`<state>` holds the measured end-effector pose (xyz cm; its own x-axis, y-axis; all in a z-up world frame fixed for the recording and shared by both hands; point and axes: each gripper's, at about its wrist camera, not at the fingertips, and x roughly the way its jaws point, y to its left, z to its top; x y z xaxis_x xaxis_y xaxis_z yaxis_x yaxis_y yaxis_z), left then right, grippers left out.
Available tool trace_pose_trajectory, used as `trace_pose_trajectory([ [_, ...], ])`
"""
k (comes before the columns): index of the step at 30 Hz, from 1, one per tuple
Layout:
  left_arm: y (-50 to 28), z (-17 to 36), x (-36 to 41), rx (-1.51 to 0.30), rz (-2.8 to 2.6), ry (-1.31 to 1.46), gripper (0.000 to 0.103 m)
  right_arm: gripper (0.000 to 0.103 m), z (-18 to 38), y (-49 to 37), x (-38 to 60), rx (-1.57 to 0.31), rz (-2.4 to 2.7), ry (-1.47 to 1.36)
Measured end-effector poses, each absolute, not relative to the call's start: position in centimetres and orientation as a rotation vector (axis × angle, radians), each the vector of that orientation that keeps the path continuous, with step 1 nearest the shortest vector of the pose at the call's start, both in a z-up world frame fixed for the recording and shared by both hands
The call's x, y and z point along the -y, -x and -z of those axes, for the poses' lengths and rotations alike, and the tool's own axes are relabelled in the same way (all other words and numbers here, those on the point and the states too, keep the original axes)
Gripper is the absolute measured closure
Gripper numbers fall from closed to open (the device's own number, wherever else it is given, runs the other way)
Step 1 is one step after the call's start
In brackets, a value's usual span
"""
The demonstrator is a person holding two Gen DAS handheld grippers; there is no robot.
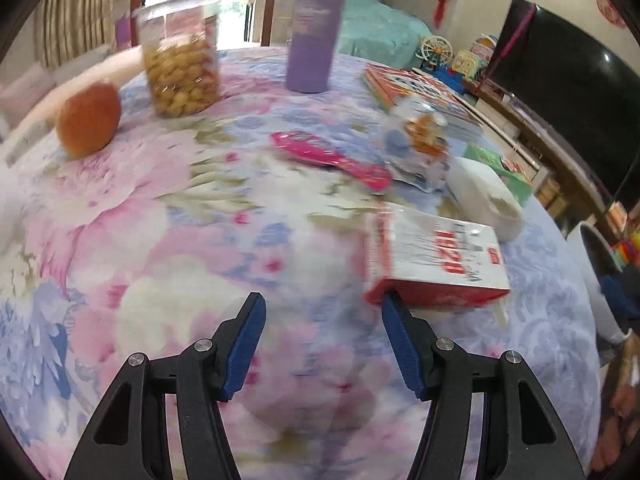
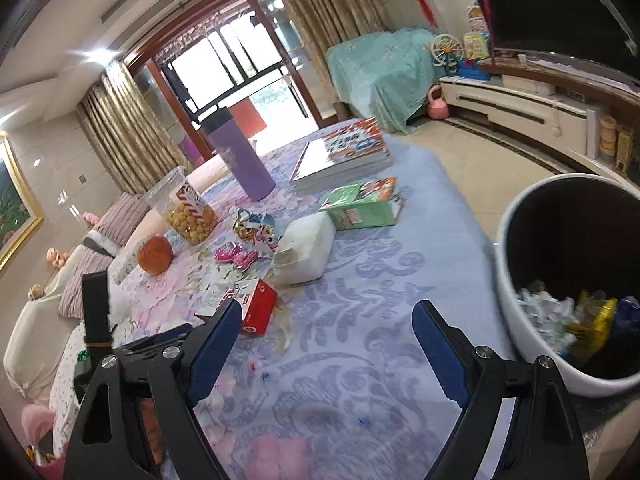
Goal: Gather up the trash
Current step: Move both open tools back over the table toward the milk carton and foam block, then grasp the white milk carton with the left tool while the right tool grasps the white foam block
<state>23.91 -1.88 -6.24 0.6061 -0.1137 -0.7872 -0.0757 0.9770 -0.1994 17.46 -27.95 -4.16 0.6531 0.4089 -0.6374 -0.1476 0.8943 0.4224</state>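
Note:
My left gripper [image 1: 322, 304] is open and empty above the floral tablecloth [image 1: 200, 240]; a red and white box [image 1: 434, 262] lies just beyond its right finger. A pink wrapper [image 1: 332, 159] and a crumpled blue and orange wrapper [image 1: 420, 144] lie farther back. My right gripper [image 2: 327, 312] is open and empty over the tablecloth [image 2: 360, 280]. The red box [image 2: 248, 306] lies by its left finger, with the pink wrapper [image 2: 235, 257] and the crumpled wrapper [image 2: 254, 229] beyond. A white trash bin [image 2: 560, 284] with several pieces of trash inside stands at the right.
An orange [image 1: 88, 120], a snack jar [image 1: 180, 64], a purple bottle [image 1: 316, 36], books [image 1: 420, 92], a white tissue pack [image 1: 484, 196] and a green box [image 2: 360, 206] stand on the table. My left gripper's body [image 2: 120, 344] shows at the lower left of the right wrist view.

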Motion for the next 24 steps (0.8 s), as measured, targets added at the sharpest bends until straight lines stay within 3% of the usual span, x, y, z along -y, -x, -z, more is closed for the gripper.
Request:
trace_pose_trajectory([
  [6,-23.7,6.3,0.6,-0.916,0.141,0.21,0.043,0.015,6.1,-21.7,24.9,-0.867,-0.365,-0.319],
  [14,-27.6,6.6,0.6,-0.905,0.338,0.024,0.026,0.017,8.3,-26.7,22.2,-0.941,-0.365,-0.281],
  [15,-28.0,6.5,0.8,-0.901,0.367,0.001,0.025,0.019,8.4,-26.9,21.9,-0.943,-0.363,-0.272],
  [16,-28.6,6.5,1.1,-0.899,0.403,-0.034,0.025,0.032,8.5,-27.1,21.8,-0.945,-0.363,-0.265],
  [17,-29.0,6.6,1.3,-0.898,0.425,-0.06,0.025,0.054,8.6,-27.3,21.5,-0.954,-0.362,-0.25],
  [24,-31.2,6.7,3.4,-0.884,0.59,-0.239,0.02,0.053,7.9,-25.4,23.2,-0.936,-0.361,-0.268],
])
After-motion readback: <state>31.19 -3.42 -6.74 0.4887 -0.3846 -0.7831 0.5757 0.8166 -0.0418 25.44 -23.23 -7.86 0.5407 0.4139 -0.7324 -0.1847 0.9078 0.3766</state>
